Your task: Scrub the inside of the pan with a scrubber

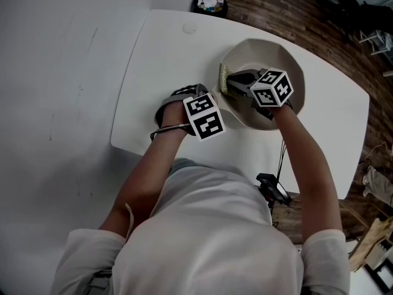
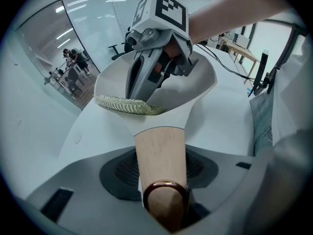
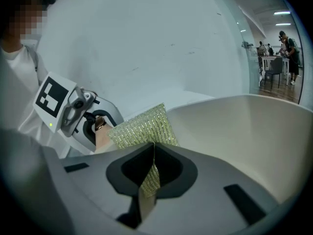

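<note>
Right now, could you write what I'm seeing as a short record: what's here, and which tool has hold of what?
pan: cream, round, with a wooden handle
scrubber: flat yellow-green mesh pad, against the pan's inner wall
left gripper: shut on the wooden handle
right gripper: shut on the scrubber, reaching into the pan
surface: white table with rounded corners

Open table (image 1: 166, 54) around the pan (image 1: 264, 51)
</note>
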Tool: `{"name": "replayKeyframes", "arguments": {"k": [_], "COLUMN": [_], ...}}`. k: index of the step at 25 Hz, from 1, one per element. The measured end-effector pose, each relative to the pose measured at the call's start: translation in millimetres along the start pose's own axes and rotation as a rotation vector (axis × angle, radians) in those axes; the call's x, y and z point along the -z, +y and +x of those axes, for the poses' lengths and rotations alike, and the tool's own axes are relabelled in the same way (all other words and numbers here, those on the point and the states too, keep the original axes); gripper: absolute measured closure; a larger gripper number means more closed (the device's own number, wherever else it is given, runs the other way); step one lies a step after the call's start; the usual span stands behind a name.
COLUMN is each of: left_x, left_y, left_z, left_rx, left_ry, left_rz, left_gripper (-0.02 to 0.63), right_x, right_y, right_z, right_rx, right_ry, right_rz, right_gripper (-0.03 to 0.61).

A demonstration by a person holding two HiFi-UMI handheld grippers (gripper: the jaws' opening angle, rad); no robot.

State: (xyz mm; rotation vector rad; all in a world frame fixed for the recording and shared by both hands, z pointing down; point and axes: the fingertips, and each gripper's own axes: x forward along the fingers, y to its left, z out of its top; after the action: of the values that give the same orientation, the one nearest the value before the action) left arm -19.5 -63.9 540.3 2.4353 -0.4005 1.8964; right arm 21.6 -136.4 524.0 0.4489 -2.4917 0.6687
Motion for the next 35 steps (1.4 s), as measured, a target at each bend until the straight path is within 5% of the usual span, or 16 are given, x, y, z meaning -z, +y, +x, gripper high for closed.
{"name": "replayKeyframes", "arguments": {"k": [11,21,27,31,35], "left_x": [1.7,5.1,-8.2,-20.4,-28.9], "left_y": [0.1,-2.3,15.0,43.8,57.4], "left_z": [2.1,-50.4,-114.3,-159.4,-198.6], "left_rx": [-0.044,-0.048,-0.096,-0.210,-0.303], "left_ry": [0.057,0.014,-0.182,-0.466,-0.692], "left_rz": [0.054,0.071,-0.002,-0.136,-0.198], "left_gripper": [0.400,0.399,0.440,0.575,0.600], "right_x": [-3.2,-41.3,-62.4,-73.5,-82.6], "right_y": [29.0,36.0,36.8,42.2,51.1], "right_z": [-11.7,-46.4,-91.0,-132.2,-181.1], "right_rx": [-0.116,-0.015,0.146,0.297,0.417], "right_ry": [-0.074,-0.225,-0.356,-0.486,-0.619], "right_rz": [0.111,0.094,0.077,0.053,0.060], "right_gripper": [0.552,0.552,0.552,0.552,0.552]}}
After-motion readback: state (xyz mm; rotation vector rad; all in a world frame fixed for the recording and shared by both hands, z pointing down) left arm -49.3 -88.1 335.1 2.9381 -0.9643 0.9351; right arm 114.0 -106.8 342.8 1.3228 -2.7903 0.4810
